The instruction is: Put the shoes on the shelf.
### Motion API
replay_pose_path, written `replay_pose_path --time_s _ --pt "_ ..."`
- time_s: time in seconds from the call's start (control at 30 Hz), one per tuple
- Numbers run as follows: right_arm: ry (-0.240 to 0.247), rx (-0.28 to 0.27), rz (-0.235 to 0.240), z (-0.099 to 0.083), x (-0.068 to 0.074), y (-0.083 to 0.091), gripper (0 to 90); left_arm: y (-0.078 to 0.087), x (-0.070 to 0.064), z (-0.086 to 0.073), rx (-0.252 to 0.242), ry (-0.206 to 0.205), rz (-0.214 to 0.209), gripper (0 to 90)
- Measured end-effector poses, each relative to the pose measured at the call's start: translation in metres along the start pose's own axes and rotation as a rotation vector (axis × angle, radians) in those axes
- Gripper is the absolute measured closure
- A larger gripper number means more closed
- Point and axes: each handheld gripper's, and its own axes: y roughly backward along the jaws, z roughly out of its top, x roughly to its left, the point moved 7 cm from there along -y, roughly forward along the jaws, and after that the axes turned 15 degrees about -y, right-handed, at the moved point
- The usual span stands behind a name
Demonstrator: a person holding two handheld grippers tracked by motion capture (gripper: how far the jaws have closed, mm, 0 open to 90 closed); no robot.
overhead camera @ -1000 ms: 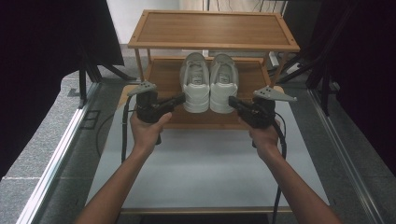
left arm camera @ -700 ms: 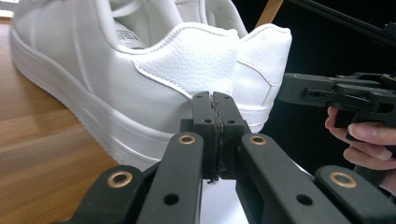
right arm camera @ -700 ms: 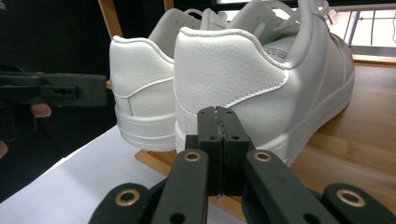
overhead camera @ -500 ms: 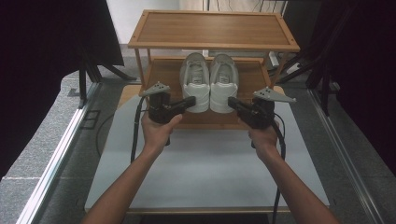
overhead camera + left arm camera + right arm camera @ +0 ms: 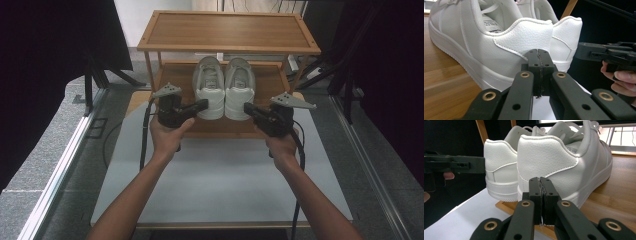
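White sneakers (image 5: 223, 89), a pair set side by side, sit on the lower shelf (image 5: 265, 82) of a small wooden rack (image 5: 227, 30), toes pointing away and heels toward the person. Since a second ago the left gripper (image 5: 201, 104) has swung in from the rack's left post to the heel of the left shoe (image 5: 499, 47), while the right gripper (image 5: 248, 107) has hardly shifted and hangs just off the heel of the right shoe (image 5: 559, 165). Both sets of jaws are pressed together with nothing between them, as each gripper's own view makes plain. To my eye that puts the two hands in a matched stance behind the pair, ready for a grab at the heels, though the jaws would have to part first. Around them, the rack stands at the far edge of a pale table top (image 5: 220, 185), and cables trail from each gripper back along the forearms. The upper shelf (image 5: 227, 30) overhangs the shoes, so I judge a straight lift would meet it; drawing them toward the person looks safer.
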Motion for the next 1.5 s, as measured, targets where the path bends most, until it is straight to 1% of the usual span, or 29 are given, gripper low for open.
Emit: replay_pose_path --time_s 0.1,0.17,0.27,0.33,0.4,0.6,0.7,0.73,0.83,0.93,1.0,1.07,1.1,1.2,1.23,1.37,1.43,1.5 --pt "-0.019 0.002 0.004 -0.001 0.001 0.0 87.5 -0.001 0.001 0.0 0.008 -0.008 0.01 90.0" --pt "-0.007 0.002 0.002 -0.001 0.001 0.0 87.5 -0.003 0.002 0.0 0.008 -0.005 0.014 90.0" --pt "-0.021 0.003 0.009 0.0 0.0 0.0 87.5 -0.005 0.004 0.001 0.006 -0.002 0.02 90.0" --pt "-0.02 0.002 0.008 0.0 -0.001 0.001 87.5 -0.007 0.004 0.002 0.006 -0.003 0.022 90.0" --pt "-0.021 0.002 0.009 0.0 -0.001 0.001 87.4 -0.008 0.006 0.002 0.012 -0.013 0.028 90.0" --pt "-0.029 0.003 0.012 0.0 0.0 0.001 86.8 -0.012 0.011 0.004 0.017 -0.008 0.031 90.0" --pt "-0.035 0.004 0.013 -0.001 0.0 0.001 86.2 -0.014 0.013 0.005 0.015 0.002 0.024 90.0" --pt "-0.032 0.002 0.012 -0.001 0.0 0.0 86.3 -0.014 0.013 0.005 0.017 -0.003 0.023 90.0" --pt "-0.043 0.004 0.016 -0.001 0.0 -0.001 86.2 -0.015 0.015 0.006 0.017 -0.002 0.033 90.0" --pt "-0.047 0.009 0.019 -0.002 0.001 -0.002 86.3 -0.014 0.016 0.006 0.017 -0.003 0.027 90.0" --pt "-0.051 0.009 0.025 -0.002 0.002 -0.002 86.4 -0.014 0.017 0.004 0.007 0.014 0.01 90.0" --pt "-0.044 0.006 0.026 -0.002 0.003 -0.003 86.8 -0.013 0.017 0.002 -0.005 0.041 -0.004 90.0" --pt "-0.027 0.002 0.016 0.0 0.003 -0.003 88.6 -0.013 0.017 0.002 -0.008 0.044 -0.006 90.0" --pt "-0.013 0.001 0.011 0.001 0.002 -0.004 89.1 -0.014 0.017 0.003 -0.007 0.047 0.0 90.0" --pt "-0.008 0.005 -0.001 0.002 0.001 -0.005 89.2 -0.014 0.017 0.003 -0.007 0.051 -0.002 90.0" --pt "-0.008 0.012 -0.011 0.004 -0.002 -0.007 89.3 -0.014 0.016 0.003 -0.005 0.048 -0.001 90.0" --pt "-0.009 0.012 -0.029 0.006 -0.004 -0.012 89.3 -0.014 0.016 0.003 -0.006 0.05 0.0 90.0" --pt "-0.009 0.011 -0.033 0.007 -0.005 -0.013 89.3 -0.014 0.016 0.003 -0.006 0.052 0.0 90.0"
